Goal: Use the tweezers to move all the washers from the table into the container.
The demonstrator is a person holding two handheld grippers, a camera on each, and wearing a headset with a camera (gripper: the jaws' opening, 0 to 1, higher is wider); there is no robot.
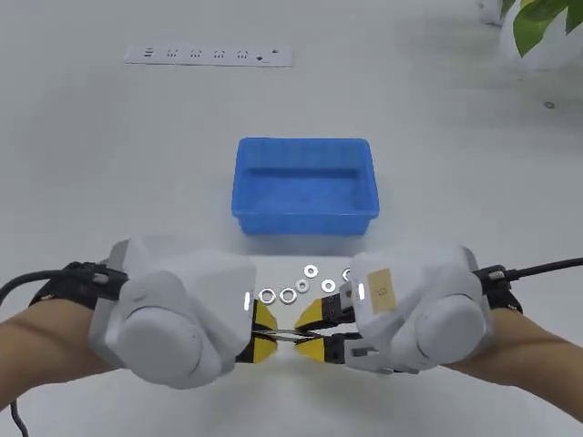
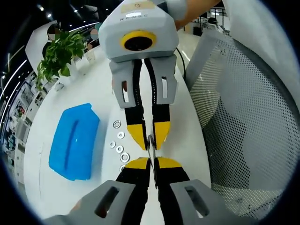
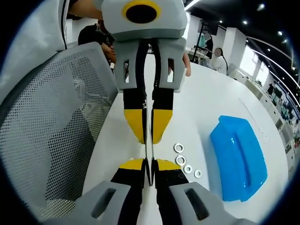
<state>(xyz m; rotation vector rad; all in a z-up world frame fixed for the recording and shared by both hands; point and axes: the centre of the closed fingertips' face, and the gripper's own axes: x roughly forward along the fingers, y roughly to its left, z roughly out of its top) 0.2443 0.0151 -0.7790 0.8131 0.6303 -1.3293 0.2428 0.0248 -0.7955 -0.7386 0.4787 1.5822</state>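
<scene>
**Both grippers nose to nose on the tweezers, washers on the worktop**

Pose: the left gripper [image 1: 264,332] and right gripper [image 1: 311,333] are held level and low over the worktop [image 1: 109,164], on the near side of the container [image 1: 305,187]. They point straight at each other with the yellow tips almost meeting. The person's forearms [image 1: 41,337] come in from either side, roughly in line with the grippers.

Jaws: both pairs are narrow, each pinched on the tweezers [image 1: 293,336]. The tweezers bridge tip to tip as a thin dark bar.

Washers [image 1: 288,295]: a loose cluster lying flat on the worktop between the container's near wall and the gripper tips, closer to the tips. A couple are partly hidden behind the right gripper's housing.

View differences:
- Head view looks into the container's open top and shows a power strip [image 1: 208,55] well beyond its far wall.
- Left gripper view faces the right gripper head-on. The tweezers read as a thin metal strip between the two sets of tips, with the washers strung out between that strip and the container. A plant [image 2: 61,54] stands past the container, and a mesh chair back [image 2: 243,117] is on the side away from it.
- Right gripper view is the mirror case, with four washers between the tweezers and the container.
</scene>
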